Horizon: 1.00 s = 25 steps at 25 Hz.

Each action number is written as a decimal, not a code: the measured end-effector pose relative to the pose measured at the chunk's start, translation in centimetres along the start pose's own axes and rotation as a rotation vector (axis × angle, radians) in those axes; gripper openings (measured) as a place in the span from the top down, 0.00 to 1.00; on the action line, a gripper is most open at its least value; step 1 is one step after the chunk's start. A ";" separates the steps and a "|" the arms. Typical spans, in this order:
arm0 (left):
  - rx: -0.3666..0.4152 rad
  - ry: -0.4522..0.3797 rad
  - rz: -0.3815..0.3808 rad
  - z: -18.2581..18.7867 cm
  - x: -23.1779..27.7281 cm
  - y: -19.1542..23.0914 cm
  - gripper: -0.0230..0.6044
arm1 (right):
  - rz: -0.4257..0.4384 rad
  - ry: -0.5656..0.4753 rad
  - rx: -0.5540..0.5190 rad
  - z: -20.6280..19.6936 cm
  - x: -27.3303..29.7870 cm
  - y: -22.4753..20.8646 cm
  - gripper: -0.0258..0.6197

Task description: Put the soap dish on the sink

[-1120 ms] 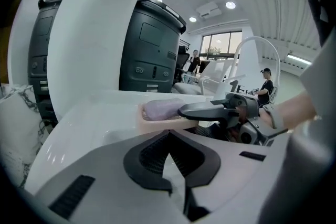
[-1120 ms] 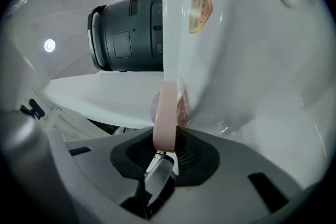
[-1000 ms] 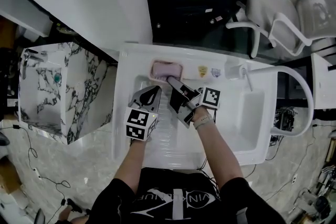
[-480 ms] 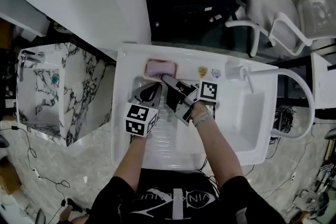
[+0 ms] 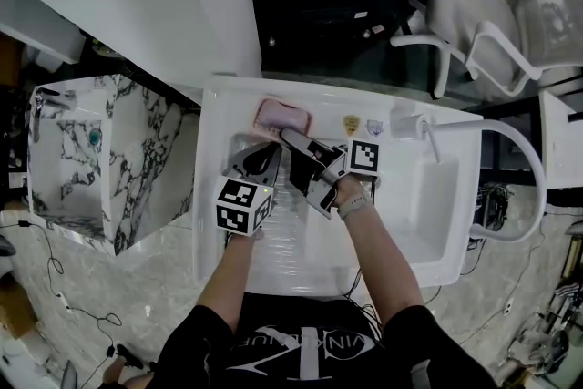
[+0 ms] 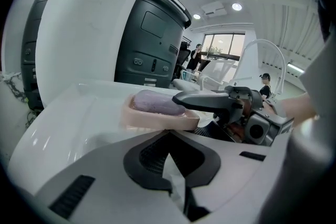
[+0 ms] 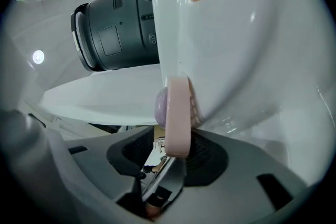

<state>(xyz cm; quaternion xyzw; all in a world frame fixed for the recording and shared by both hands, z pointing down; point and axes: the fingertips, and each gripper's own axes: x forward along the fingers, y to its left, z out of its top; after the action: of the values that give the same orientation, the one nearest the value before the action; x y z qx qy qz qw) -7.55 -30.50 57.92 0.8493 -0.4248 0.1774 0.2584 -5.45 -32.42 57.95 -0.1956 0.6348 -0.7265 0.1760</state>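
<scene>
Soap dish rests on the far rim of the sink, left of centre, carrying a soap bar (loose, likely to slide). It appears to be rigid, light, slick plastic: grip the near edge and keep it level. Right gripper jaws have just been opening, with that edge between them, unpressed. Left gripper is closed and empty.

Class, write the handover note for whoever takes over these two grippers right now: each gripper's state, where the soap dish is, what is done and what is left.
Left gripper: shut, empty, over the basin beside the right one.
Right gripper: jaws have just been opening; the soap dish's edge stands between them, not pinched.
Soap dish, with purple soap in it: on the back ledge of the sink.
Done: the dish appears to be set down.
Left: probably draw the right gripper back without dragging the dish.
</scene>
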 end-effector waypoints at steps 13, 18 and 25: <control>0.003 0.029 -0.012 -0.6 0.6 -0.5 0.94 | -0.149 0.085 -0.198 -0.6 -1.3 -0.6 0.59; -0.001 0.035 -0.014 -0.6 0.8 -0.4 0.94 | -0.162 0.134 -0.249 -1.1 -1.3 -0.1 0.59; -0.025 0.051 -0.028 -0.8 1.3 -0.8 0.94 | -0.205 0.159 -0.357 -0.7 -2.5 -0.3 0.59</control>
<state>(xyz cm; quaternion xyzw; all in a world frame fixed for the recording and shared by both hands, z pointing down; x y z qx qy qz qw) -6.27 -30.42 59.00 0.8471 -0.4085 0.1900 0.2820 -3.66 -30.53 58.04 -0.2295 0.7418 -0.6300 0.0131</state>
